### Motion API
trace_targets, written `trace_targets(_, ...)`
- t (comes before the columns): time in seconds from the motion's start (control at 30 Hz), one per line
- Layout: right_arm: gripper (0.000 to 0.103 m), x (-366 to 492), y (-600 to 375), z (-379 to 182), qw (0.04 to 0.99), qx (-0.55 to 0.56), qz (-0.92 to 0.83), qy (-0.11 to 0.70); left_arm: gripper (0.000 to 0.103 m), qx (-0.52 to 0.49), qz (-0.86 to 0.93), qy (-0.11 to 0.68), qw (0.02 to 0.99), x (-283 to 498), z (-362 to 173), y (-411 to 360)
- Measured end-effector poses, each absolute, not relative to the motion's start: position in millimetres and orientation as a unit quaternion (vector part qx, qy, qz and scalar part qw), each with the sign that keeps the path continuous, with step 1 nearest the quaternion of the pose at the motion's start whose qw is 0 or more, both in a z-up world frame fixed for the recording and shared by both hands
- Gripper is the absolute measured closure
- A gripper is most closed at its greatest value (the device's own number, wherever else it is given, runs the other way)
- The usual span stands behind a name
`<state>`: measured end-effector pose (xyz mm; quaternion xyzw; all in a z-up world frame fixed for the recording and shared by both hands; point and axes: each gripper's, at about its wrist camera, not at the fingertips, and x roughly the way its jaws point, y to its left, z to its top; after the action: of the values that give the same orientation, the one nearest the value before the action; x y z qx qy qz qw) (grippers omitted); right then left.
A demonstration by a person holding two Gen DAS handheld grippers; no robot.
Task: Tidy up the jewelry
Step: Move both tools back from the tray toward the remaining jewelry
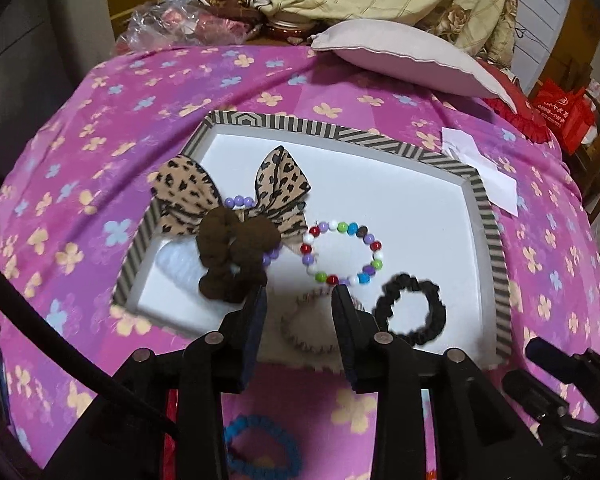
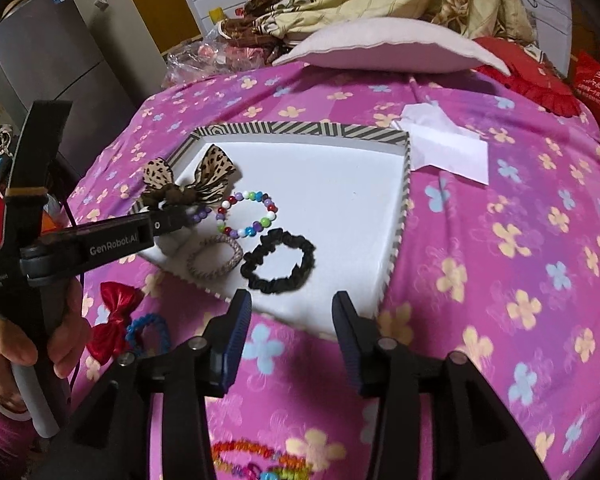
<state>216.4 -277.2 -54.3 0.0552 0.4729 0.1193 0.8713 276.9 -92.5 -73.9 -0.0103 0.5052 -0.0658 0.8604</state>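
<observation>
Left gripper [image 1: 300, 292], jaws spread, holds nothing; the leopard-print fabric bow with brown scrunchie [image 1: 236, 224] leans on its left finger, overlapping the striped-rimmed white tray [image 1: 480, 188]. "GenRobot.AI" reads on its body. Ahead of the right gripper [image 2: 292, 300], jaws spread and empty, lie a multicoloured bead bracelet [image 2: 248, 214] and black ruffled scrunchie [image 2: 278, 262] inside the tray.

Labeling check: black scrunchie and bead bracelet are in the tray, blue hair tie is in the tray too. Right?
One error: the blue hair tie lies on the bedspread, outside the tray, beside the red bow, as the right wrist view shows. The black scrunchie and bead bracelet are in the tray.
</observation>
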Motion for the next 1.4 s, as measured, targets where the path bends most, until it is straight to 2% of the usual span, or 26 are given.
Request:
trace_targets(0.73,0.048,126.0,-274.3,-50.6,0.886,0.063,0.096,0.449,0.067,0.006,-0.059,0.478,0.876,171.9,-61.8,-91.0)
trace_targets(1.4,0.046,70.9,-272.9,-47.0,0.896,0.037,0.091,0.434,0.067,0.007,-0.052,0.473,0.879,112.5,-71.0,-87.4)
